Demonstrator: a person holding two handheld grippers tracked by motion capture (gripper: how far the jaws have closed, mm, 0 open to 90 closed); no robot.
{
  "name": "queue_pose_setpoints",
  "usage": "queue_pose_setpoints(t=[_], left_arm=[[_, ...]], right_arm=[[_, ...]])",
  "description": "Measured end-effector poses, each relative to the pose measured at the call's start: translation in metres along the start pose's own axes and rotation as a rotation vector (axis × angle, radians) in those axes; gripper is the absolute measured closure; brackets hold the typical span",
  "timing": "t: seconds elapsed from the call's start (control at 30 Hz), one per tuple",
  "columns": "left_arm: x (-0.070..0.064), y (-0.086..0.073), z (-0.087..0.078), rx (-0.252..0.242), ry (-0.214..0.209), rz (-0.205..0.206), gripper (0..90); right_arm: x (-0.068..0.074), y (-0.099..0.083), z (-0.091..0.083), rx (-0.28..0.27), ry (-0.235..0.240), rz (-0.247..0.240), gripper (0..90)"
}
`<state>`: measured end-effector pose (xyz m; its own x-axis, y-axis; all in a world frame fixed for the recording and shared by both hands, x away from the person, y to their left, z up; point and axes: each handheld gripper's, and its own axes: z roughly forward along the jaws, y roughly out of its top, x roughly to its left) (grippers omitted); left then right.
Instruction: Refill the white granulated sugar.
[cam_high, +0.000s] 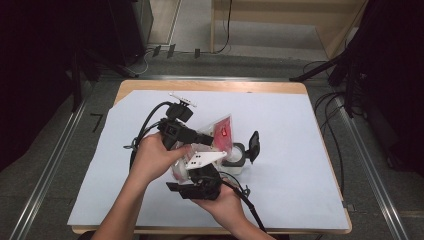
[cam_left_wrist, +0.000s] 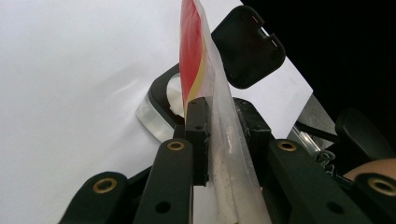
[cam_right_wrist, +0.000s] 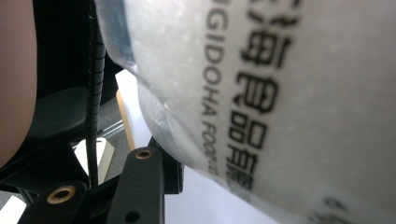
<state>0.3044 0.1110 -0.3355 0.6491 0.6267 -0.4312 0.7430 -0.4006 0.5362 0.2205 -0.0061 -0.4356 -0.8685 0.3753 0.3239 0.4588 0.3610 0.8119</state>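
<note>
A clear plastic bag (cam_high: 222, 131) with a red and yellow label is held up over the middle of the table. My left gripper (cam_high: 207, 139) is shut on its upper edge; the left gripper view has the film (cam_left_wrist: 219, 135) pinched between both jaws. Below it, my right gripper (cam_high: 194, 172) grips the bag's lower part. In the right gripper view the printed bag (cam_right_wrist: 280, 93) presses against the one visible jaw and hides the other. A small clear container (cam_high: 235, 156) with its black lid (cam_high: 254, 145) flipped open stands just right of the bag.
A white sheet (cam_high: 300, 150) covers the wooden table (cam_high: 210, 86). Black cables trail from both grippers toward the front edge. Dark stands and cables sit on the floor at both sides.
</note>
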Motion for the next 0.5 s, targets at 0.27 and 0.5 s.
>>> queue_pose_setpoints(t=[0.27, 0.5], left_arm=[[-0.0001, -0.0004, -0.0001, 0.001, 0.001, -0.003, 78.1], [-0.0001, -0.0003, 0.0004, -0.002, -0.002, -0.010, 78.2]], right_arm=[[0.0003, -0.0002, 0.0000, 0.003, 0.002, -0.003, 62.3], [0.0001, -0.0001, -0.0002, 0.001, 0.003, -0.003, 62.3]])
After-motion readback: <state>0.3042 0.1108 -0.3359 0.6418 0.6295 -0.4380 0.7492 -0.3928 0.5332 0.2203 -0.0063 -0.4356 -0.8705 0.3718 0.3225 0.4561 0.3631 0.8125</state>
